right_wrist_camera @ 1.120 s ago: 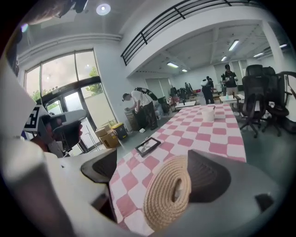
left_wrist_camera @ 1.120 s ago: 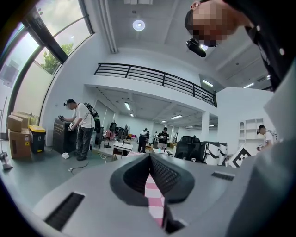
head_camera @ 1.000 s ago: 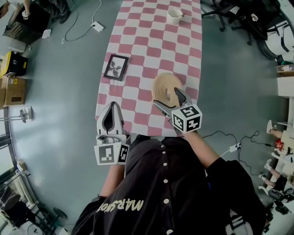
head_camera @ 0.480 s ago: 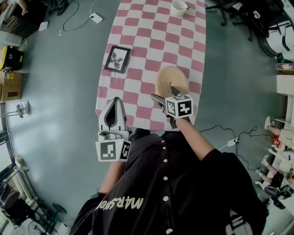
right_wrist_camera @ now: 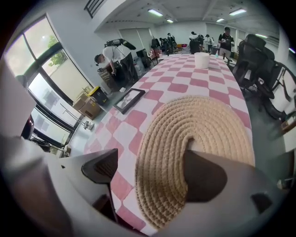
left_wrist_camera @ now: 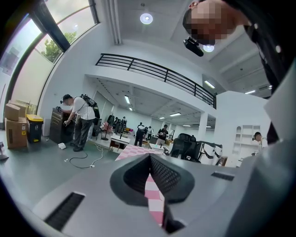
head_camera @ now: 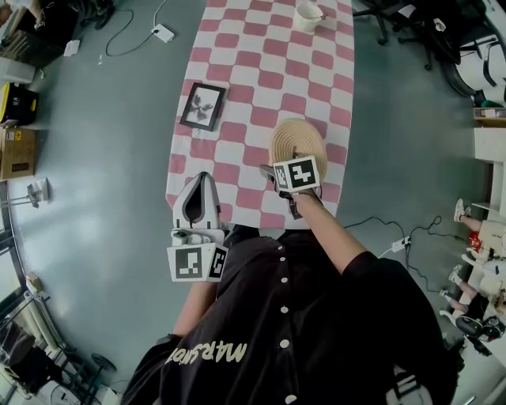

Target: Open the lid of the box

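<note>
Grey floor (head_camera: 103, 158) surrounds the pink-checked bench (head_camera: 261, 71); right tool (right_wrist_camera: 150, 169) gapes wide over the woven lid (right_wrist_camera: 199, 120); left tool (left_wrist_camera: 150, 162) pinched together, empty.

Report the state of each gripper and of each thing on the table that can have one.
left gripper: shut, nothing between its jaws.
right gripper: open, jaws apart over the woven lid's near edge, not gripping it.
woven lid: down flat, not lifted.
picture frame: lying flat, face up.
cup: upright at the table's far end.
</note>
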`<act>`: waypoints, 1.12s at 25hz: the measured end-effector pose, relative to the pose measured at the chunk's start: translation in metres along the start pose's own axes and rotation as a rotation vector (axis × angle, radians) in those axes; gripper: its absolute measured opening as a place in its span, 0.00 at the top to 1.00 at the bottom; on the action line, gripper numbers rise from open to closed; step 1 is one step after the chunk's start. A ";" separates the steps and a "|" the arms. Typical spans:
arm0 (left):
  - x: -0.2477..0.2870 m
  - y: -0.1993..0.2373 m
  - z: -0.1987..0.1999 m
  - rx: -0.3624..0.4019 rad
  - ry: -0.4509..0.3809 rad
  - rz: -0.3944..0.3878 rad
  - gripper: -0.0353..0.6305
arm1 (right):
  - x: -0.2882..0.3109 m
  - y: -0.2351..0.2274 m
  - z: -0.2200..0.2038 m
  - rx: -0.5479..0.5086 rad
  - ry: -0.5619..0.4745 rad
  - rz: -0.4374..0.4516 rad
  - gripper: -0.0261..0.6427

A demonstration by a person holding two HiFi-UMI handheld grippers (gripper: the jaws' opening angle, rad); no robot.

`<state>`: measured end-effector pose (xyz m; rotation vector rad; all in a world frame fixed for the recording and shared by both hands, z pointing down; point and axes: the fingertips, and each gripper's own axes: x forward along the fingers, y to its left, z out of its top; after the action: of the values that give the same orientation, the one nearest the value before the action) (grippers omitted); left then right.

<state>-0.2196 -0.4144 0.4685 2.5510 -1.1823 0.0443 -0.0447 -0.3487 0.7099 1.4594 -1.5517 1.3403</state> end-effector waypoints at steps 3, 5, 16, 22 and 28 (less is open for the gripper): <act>0.001 0.002 0.002 -0.002 -0.002 -0.005 0.93 | 0.001 -0.006 0.001 -0.002 0.027 -0.046 0.34; 0.002 0.003 0.001 -0.006 -0.004 -0.007 0.93 | 0.003 -0.011 0.000 -0.011 0.038 -0.088 0.40; -0.001 0.009 0.000 -0.006 0.003 -0.018 0.93 | 0.010 -0.008 0.010 -0.086 -0.037 -0.193 0.46; -0.007 0.009 -0.001 0.008 0.006 -0.013 0.93 | 0.004 -0.012 0.002 -0.084 -0.085 -0.177 0.48; -0.010 -0.004 0.002 0.028 -0.008 -0.016 0.93 | -0.025 0.000 0.005 -0.060 -0.153 -0.110 0.49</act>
<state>-0.2228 -0.4054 0.4637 2.5864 -1.1726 0.0473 -0.0383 -0.3451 0.6850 1.6170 -1.5680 1.1326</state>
